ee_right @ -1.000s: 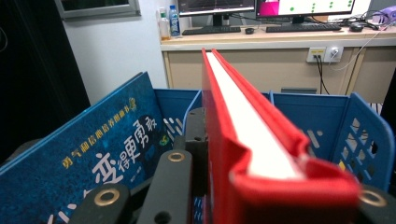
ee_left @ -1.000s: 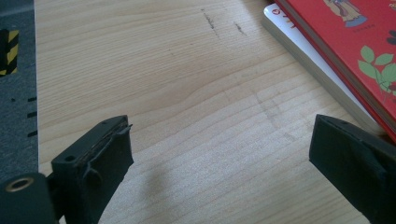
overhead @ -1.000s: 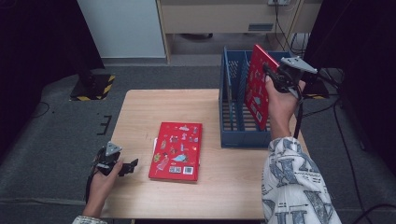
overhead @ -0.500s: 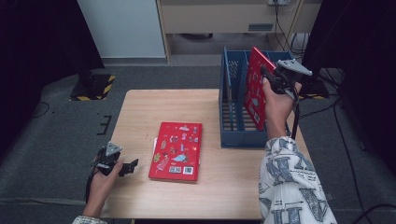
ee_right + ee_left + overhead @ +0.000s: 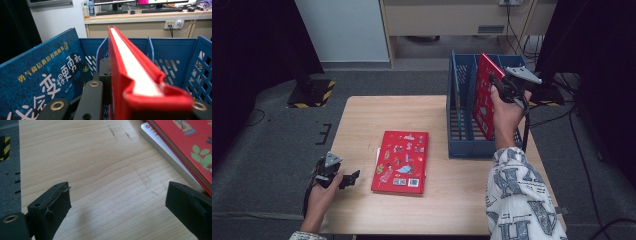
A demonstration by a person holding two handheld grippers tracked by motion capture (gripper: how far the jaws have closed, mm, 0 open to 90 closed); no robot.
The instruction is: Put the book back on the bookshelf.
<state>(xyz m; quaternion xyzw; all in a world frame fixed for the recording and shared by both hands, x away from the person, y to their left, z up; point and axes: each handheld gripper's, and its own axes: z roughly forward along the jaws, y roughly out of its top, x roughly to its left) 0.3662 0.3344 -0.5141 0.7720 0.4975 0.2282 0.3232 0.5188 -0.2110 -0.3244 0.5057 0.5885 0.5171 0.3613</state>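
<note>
Red book sinks a little deeper into the rack than a second ago.
Right gripper [image 5: 498, 86] clamps one red book [image 5: 482, 95] upright in the rack [image 5: 459, 107]; left gripper [image 5: 117, 202] rests open; a second red book [image 5: 401, 161] lies flat on another on the table [image 5: 362, 120]; one blue book [image 5: 47, 82] stands racked.

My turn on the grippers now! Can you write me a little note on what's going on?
Right gripper: shut on the red book, upright, partly down in the blue rack.
Left gripper: open, idle near the table's front left corner.
Done: a blue book already stands in the rack.
Left: seat and release the red book, then file the flat red book and the white one under it.
</note>
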